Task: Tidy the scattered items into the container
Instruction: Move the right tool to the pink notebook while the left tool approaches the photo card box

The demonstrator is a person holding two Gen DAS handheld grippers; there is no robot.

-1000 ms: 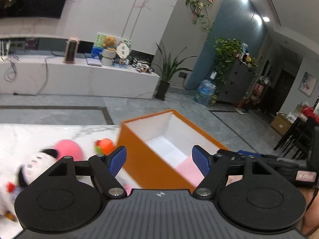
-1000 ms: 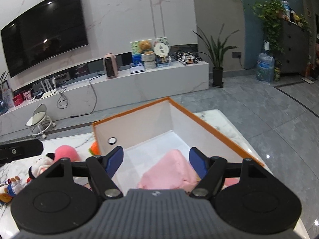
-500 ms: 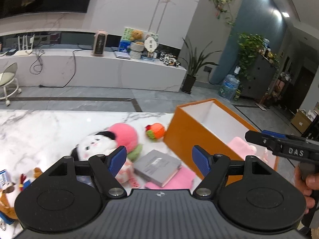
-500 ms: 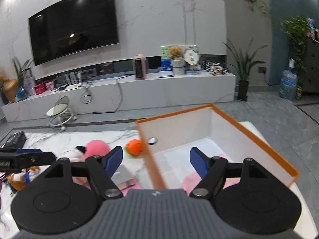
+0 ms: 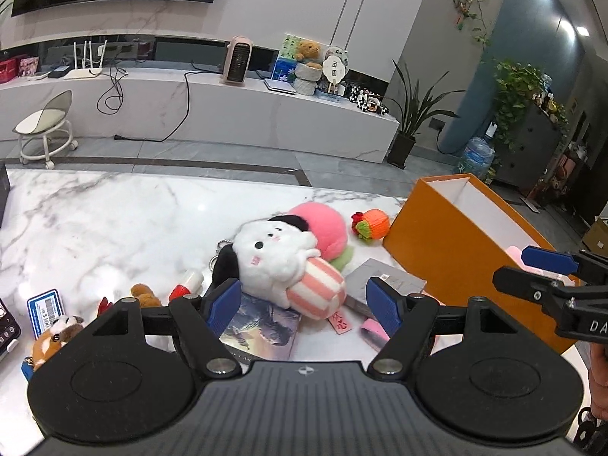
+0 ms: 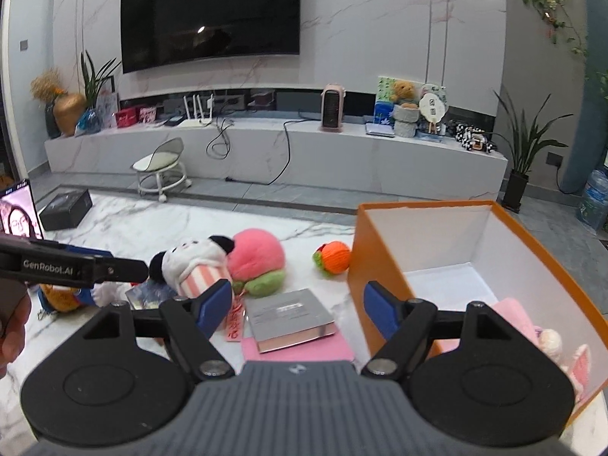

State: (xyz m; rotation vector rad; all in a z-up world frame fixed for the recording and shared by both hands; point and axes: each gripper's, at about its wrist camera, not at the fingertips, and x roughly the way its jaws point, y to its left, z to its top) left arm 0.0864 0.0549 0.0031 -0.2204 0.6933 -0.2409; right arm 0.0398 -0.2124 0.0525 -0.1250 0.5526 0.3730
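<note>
An orange box (image 5: 448, 243) with a white inside stands at the table's right; it also shows in the right wrist view (image 6: 383, 254), with a pink plush (image 6: 528, 323) inside. On the marble table lie a white panda plush (image 5: 277, 250), a pink peach plush (image 5: 323, 228), an orange knitted ball (image 5: 374, 224) and a grey book (image 6: 288, 317) on a pink pad (image 6: 300, 349). My left gripper (image 5: 304, 304) is open and empty, just before the panda plush. My right gripper (image 6: 296, 309) is open and empty above the grey book, beside the box's left wall.
A dark picture book (image 5: 262, 326), a small brown plush (image 5: 57, 334), a red-capped tube (image 5: 186, 283), a blue-and-white card (image 5: 43, 311) and a pink tag (image 6: 233, 323) lie at the front left. A black box (image 6: 64, 209) sits at the table's far left. A TV bench stands behind.
Both grippers have swung left, away from over the orange box towards the scattered toys. Both stay open and empty.
</note>
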